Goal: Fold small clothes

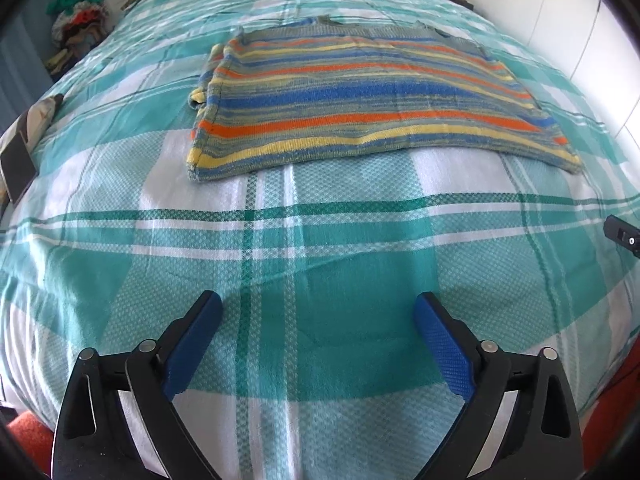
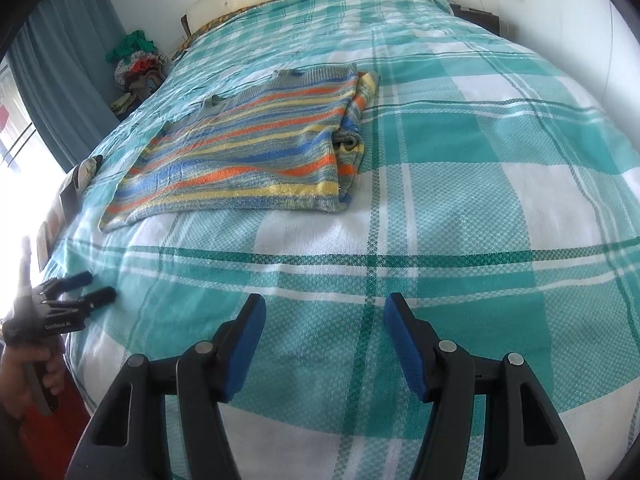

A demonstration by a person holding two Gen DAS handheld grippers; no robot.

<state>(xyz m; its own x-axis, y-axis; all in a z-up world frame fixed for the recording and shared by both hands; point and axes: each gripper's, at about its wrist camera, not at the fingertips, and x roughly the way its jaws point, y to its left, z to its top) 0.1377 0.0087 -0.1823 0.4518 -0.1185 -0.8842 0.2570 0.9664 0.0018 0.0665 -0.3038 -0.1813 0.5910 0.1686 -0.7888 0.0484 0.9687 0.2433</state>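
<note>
A bed [image 2: 480, 152] in a teal-and-white plaid cover filled the room, beside white walls [image 2: 568, 20]. Blue curtains [image 2: 60, 92] hung by a bright window [image 2: 16, 148] (glare washed it out).

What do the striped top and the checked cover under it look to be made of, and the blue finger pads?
Striped top: looks like a knit, probably wool or acrylic; fuzzy surface, ribbed hem, thick edges.
Checked cover: woven cloth, likely cotton; small waffle-like weave, matte, lightly creased.
Blue finger pads: seemingly rubber or soft plastic; matte with a fine dotted grip texture, set on glossy black plastic-looking arms.
</note>
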